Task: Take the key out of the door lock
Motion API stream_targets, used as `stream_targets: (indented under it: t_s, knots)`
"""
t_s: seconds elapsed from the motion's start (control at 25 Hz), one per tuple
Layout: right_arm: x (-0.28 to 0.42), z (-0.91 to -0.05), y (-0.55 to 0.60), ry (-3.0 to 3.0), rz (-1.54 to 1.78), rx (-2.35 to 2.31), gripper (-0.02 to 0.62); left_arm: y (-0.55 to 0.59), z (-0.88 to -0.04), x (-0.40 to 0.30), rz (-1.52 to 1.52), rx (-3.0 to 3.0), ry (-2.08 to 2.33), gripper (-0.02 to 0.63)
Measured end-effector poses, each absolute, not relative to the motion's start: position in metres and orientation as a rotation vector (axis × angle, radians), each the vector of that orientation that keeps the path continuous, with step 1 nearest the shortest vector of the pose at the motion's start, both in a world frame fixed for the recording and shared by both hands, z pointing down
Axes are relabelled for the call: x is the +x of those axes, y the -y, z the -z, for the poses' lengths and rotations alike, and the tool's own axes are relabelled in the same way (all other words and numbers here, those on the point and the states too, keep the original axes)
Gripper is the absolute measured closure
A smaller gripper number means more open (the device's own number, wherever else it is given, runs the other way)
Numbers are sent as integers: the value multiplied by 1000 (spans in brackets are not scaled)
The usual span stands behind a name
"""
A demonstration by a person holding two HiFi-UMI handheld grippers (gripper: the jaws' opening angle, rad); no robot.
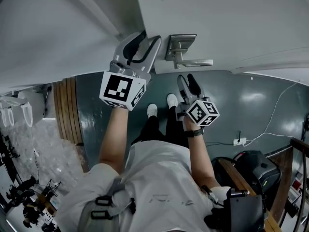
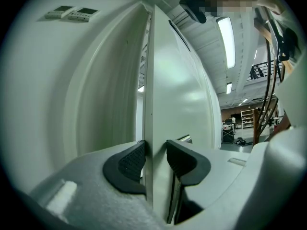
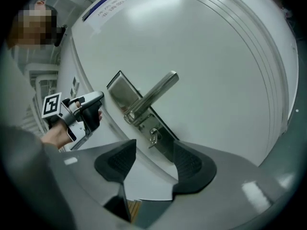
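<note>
The white door (image 1: 217,18) carries a steel lock plate (image 3: 144,116) with a lever handle (image 3: 153,92). Below the lever, a small key (image 3: 152,137) sits in the lock cylinder. My right gripper (image 3: 154,150) stands open just short of the key, nothing between its pads. In the head view the right gripper (image 1: 188,81) hangs below the handle (image 1: 195,62). My left gripper (image 2: 156,150) straddles the door's free edge (image 2: 156,104), both pads against it. It shows left of the lock plate, in the head view as the left gripper (image 1: 147,40) and in the right gripper view as the left gripper (image 3: 84,111).
Under me lies a dark grey-green floor (image 1: 251,105) with the person's white shoes (image 1: 152,110). A wooden slatted panel (image 1: 65,110) stands at left. A power strip with white cable (image 1: 239,140) and a black bag (image 1: 256,170) by a wooden rail are at right.
</note>
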State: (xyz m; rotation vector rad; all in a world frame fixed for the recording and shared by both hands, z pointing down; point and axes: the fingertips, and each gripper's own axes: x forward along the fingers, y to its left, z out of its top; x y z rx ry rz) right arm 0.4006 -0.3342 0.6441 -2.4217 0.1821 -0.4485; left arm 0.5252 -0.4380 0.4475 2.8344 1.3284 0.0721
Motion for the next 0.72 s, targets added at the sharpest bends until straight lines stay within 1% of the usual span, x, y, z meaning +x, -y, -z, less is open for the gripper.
stream_targets:
  t_s: [0.16, 0.36, 0.64, 0.72]
  knots:
    - [415, -638, 341, -222, 370, -2375, 321, 438, -446, 524, -76, 2833, -1327, 462]
    - [433, -646, 343, -226, 359, -2359, 321, 437, -447, 525, -73, 2834, -1317, 463]
    - [456, -649, 350, -246, 309, -2297, 337, 438, -447, 525, -77, 2838, -1308, 463]
    - [461, -648, 351, -252, 296, -2277, 356, 438, -447, 525, -82, 2839, -1305, 463]
